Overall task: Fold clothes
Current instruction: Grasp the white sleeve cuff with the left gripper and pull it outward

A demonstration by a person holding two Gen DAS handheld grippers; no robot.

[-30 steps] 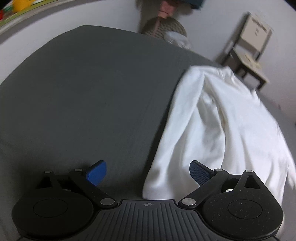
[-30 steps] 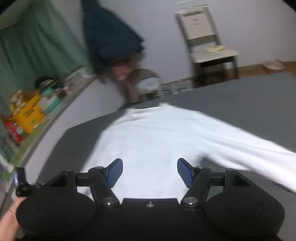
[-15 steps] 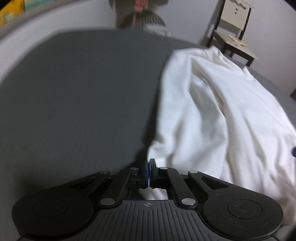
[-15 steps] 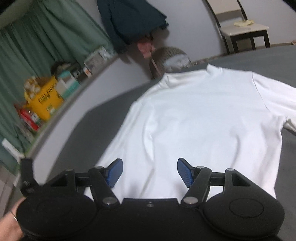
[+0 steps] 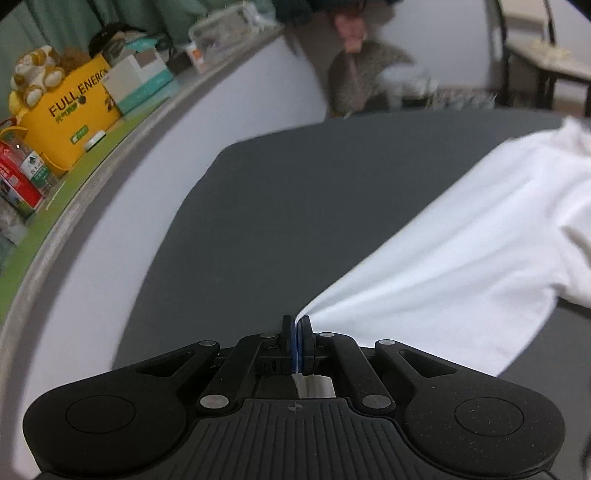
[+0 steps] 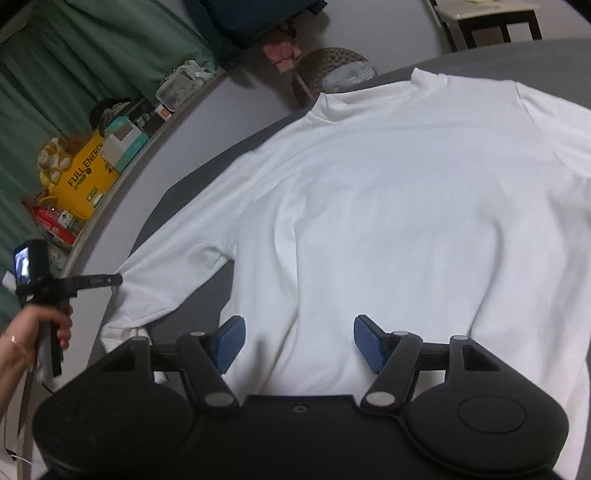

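A white long-sleeved shirt [image 6: 388, 206] lies spread flat on a dark grey bed [image 6: 517, 55], collar toward the far side. My left gripper [image 5: 297, 341] is shut on the cuff of its left sleeve [image 5: 424, 280], which stretches taut away to the right. In the right wrist view that same gripper [image 6: 110, 280] shows at the far left, held by a hand [image 6: 40, 325], with the sleeve [image 6: 177, 266] pulled out sideways. My right gripper [image 6: 299, 341] hangs open just above the shirt's lower hem, with nothing between its blue pads [image 6: 367, 343].
A light grey wall [image 5: 110, 236] borders the bed on the left. Above it a ledge [image 5: 74, 162] carries a yellow box [image 5: 70, 118], cartons and a soft toy. A round wicker basket [image 6: 332, 70] and a chair [image 6: 487, 18] stand beyond the bed.
My left gripper closed on the sleeve cuff and drew it out to the left, straightening the sleeve. My right gripper sank toward the shirt's hem, still open.
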